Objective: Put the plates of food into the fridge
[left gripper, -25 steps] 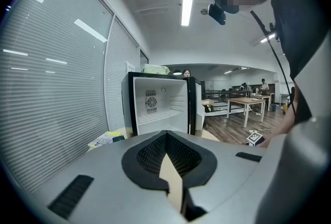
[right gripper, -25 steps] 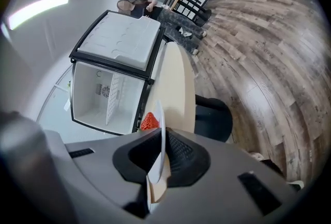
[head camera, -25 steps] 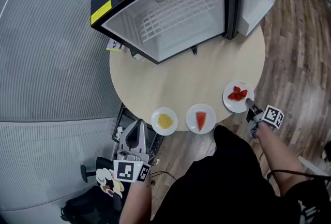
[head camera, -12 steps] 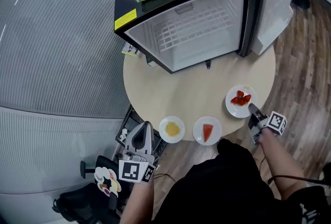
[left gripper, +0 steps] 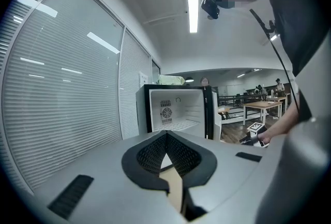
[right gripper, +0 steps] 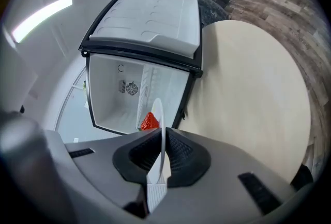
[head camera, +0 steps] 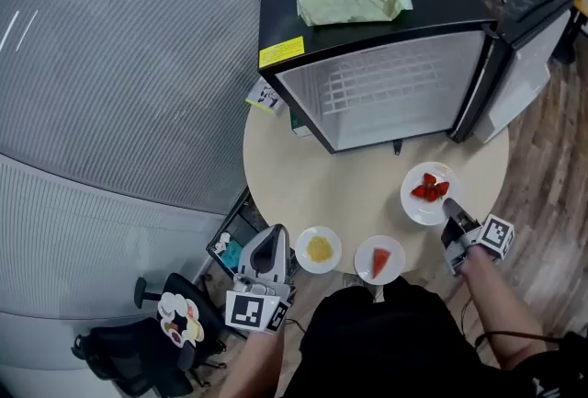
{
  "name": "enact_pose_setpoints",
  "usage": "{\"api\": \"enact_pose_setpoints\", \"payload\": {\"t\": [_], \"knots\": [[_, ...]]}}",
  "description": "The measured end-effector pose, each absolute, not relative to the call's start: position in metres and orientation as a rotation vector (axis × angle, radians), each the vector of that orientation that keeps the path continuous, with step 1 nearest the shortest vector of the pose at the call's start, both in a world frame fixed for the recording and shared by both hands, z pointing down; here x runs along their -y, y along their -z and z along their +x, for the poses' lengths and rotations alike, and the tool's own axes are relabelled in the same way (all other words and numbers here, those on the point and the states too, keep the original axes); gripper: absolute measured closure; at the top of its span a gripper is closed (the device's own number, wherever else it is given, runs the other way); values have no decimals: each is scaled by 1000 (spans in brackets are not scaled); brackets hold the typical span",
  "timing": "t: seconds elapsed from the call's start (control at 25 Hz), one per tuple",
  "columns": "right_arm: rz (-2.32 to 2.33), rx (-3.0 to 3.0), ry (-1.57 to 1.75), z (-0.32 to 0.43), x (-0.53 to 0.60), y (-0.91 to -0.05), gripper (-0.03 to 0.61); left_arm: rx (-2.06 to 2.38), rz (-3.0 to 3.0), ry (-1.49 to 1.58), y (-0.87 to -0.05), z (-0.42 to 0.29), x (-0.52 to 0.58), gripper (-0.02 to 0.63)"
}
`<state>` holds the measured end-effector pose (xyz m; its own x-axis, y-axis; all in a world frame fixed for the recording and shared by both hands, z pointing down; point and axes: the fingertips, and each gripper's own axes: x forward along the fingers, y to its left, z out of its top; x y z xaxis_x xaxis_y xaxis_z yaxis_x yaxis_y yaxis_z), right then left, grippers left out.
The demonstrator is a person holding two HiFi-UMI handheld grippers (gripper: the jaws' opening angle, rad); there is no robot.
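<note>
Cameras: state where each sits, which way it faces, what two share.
Head view: on the person's head, steeply down at table, fridge, left hand-held gripper, right hand-held gripper.
Left gripper view: on its gripper, facing the fridge; shut empty jaws.
Right gripper view: on its gripper, facing the fridge; jaws clamp the strawberry plate.
Shared: the fridge.

Strawberry plate (head camera: pixel 418 208), yellow-food plate (head camera: pixel 303 256) and red-wedge plate (head camera: pixel 364 256), small, white, round, before the open black fridge (head camera: pixel 386 84).

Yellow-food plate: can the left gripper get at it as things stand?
Probably yes. The small white plate of yellow food sits at the round beige table's near edge, right beside the left gripper, nothing between. Its jaws look shut, so they'd need opening first.
</note>
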<state>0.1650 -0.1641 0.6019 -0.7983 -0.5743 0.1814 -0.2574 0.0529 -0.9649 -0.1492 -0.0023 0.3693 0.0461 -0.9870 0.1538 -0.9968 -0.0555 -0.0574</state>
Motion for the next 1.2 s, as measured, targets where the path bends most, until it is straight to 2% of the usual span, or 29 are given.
{"api": "enact_pose_setpoints", "payload": {"t": [0.68,1.2], "knots": [[-885,-2022,1722,58,214,-515,554,2063,2366,-113,-343,-228,54,609],[-970,-2010,1682,-3,252,-501,554,2019,2423,-50,-343,-279,87,609]]}}
